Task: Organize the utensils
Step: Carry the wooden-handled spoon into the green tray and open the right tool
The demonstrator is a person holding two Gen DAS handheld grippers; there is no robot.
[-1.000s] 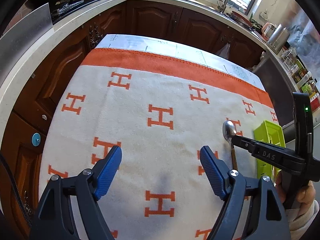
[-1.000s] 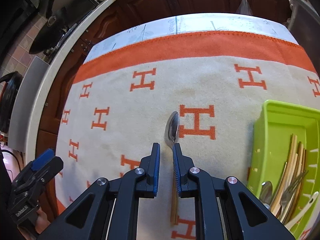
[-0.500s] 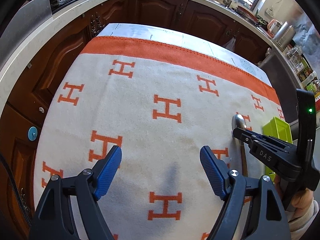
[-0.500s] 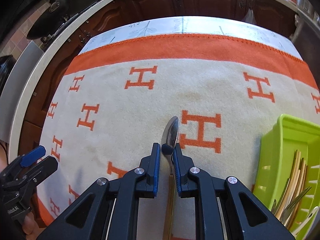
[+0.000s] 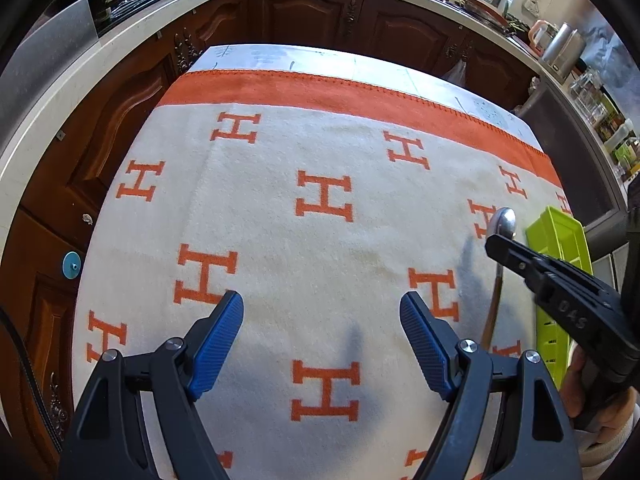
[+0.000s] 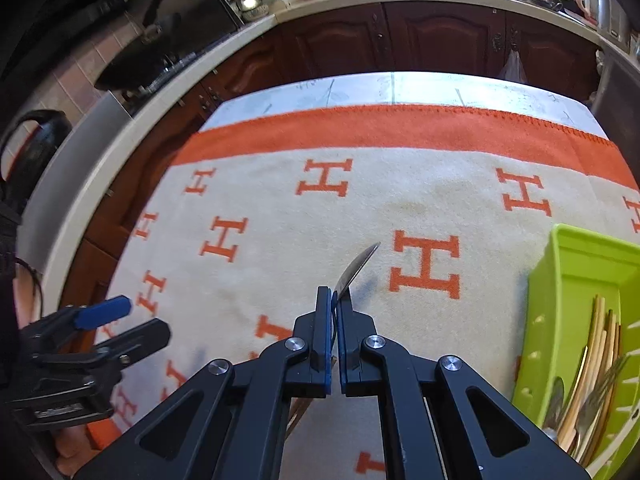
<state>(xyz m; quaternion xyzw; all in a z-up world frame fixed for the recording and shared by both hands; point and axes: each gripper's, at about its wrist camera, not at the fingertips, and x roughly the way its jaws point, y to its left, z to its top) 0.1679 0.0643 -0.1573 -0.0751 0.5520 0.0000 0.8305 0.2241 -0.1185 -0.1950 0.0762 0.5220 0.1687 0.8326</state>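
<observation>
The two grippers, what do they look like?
Both the left gripper and right gripper are black plastic linkages with silver pivot screws and ribbed blue finger pads. The right one's side carries faint embossed lettering; a light cuff shows behind it.

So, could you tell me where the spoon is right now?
The spoon is clamped in the right gripper, lifted over the blanket, left of the green tray.
</observation>
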